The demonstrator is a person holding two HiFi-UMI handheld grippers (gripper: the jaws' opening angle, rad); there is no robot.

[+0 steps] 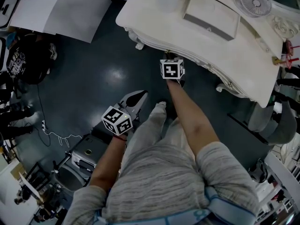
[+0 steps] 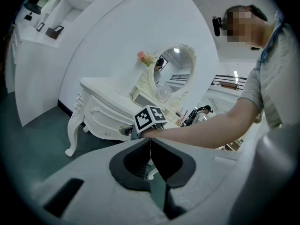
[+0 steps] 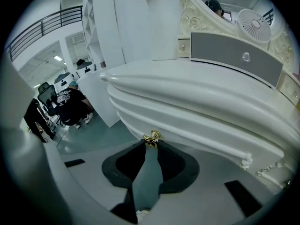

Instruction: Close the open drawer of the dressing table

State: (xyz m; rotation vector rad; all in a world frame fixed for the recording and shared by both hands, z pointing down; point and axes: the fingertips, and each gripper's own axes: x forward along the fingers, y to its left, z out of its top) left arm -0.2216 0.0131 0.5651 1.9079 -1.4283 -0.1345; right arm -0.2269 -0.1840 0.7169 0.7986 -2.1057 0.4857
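The drawer [image 3: 201, 125] sat in the near front of the dressing table [image 1: 206, 50]; I couldn't tell how far out it stood. The right gripper [image 3: 151, 143] was clamped on its gold knob [image 3: 152, 136], and the left gripper [image 2: 150, 143] hung back, closed on nothing. To my eye, a straight, level push without twisting the knob would seat it flush.

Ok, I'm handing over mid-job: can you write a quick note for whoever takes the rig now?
Right hand-held gripper: jaws closed on the gold knob of the drawer, at the front edge of the dressing table.
Left hand-held gripper: shut, empty, hanging away from the table.
Done: knob gripped.
Left: these views don't show whether the drawer is fully in. Probably press it flush, then release the knob.
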